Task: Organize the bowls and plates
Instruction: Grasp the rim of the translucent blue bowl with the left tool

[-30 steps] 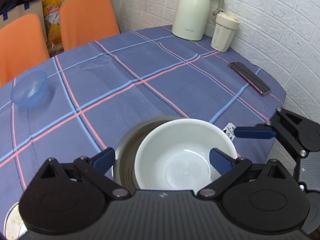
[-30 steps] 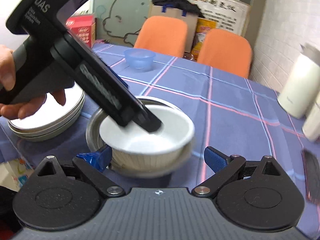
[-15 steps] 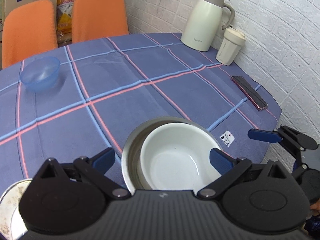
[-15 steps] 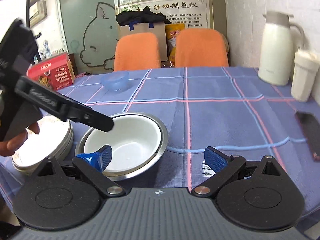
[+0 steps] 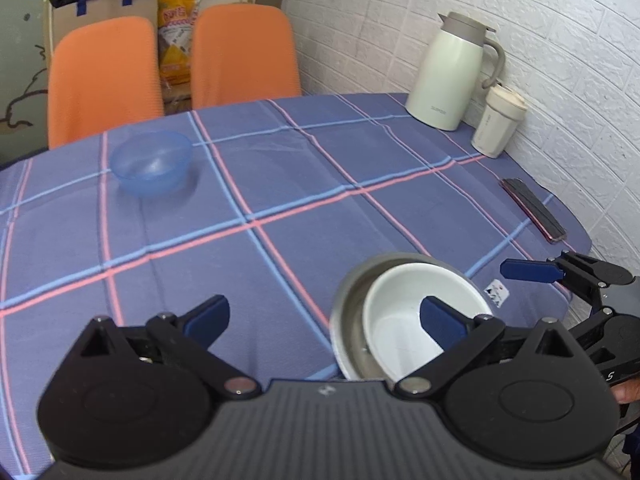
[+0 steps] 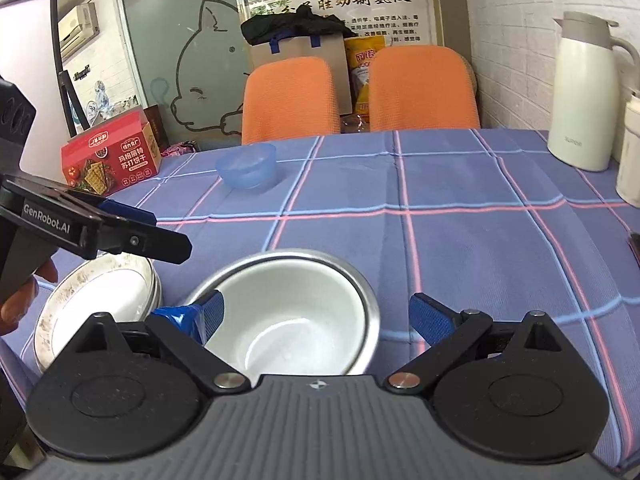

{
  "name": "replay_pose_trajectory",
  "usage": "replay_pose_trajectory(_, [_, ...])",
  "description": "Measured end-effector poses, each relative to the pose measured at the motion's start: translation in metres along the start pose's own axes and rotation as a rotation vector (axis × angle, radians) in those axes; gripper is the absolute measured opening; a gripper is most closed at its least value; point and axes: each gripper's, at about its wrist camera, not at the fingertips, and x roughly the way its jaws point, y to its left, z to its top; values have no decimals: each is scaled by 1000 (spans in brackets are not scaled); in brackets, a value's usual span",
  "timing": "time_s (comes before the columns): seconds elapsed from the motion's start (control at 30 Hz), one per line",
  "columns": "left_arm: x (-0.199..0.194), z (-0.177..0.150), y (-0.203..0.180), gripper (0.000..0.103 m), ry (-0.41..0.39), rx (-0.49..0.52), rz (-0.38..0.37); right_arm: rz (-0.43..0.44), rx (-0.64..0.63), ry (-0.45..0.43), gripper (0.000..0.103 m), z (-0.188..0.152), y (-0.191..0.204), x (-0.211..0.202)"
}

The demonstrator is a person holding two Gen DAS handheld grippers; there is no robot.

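A white bowl [image 5: 404, 320] [image 6: 288, 320] sits nested inside a steel bowl [image 5: 352, 292] [image 6: 360, 284] near the table's front edge. My left gripper [image 5: 324, 316] is open above the cloth, with the nested bowls under its right finger. My right gripper [image 6: 316, 316] is open, hovering over the nested bowls and holding nothing. A translucent blue bowl [image 5: 151, 162] [image 6: 247, 168] stands alone farther back. White plates [image 6: 100, 300] lie stacked left of the steel bowl. The left gripper's body [image 6: 96, 232] reaches in from the left in the right wrist view.
A cream thermos jug [image 5: 452, 72] and a cream cup [image 5: 498, 124] stand at the back right by the brick wall. A phone [image 5: 532, 208] lies near the right edge. Two orange chairs [image 5: 244, 52] stand behind the table; a red cracker box [image 6: 110, 156] sits at the left.
The left gripper has pulled back and swung left, away from the white bowl it had reached into. The white bowl now rests settled in the steel bowl. The right gripper has lifted slightly.
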Motion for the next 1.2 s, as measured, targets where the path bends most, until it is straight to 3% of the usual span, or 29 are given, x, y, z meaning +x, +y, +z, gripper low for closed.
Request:
replay_pose_trajectory(0.2, [-14,6,22,100,-40,7,32,7,-51,27,87,20,18,21])
replay_pose_trajectory(0.5, [0,22,77,100,-24,-25,75,29,-222,90,87,69,49,79])
replay_pose_trajectory(0.7, [29,65,135,100,-30,-123,119,42,-284,163,87,112,59,154])
replay_pose_trajectory(0.9, [72,95,192,100,-55,-287,101,34,-254,253,87,122,56,230])
replay_pose_trajectory(1.03, [112,109,213,100,-29,-350,90,43,-240,284,87,122,55,254])
replay_pose_trajectory(1.2, [147,115,219,100,-6,-325,144,59,-268,292,87,120,64,265])
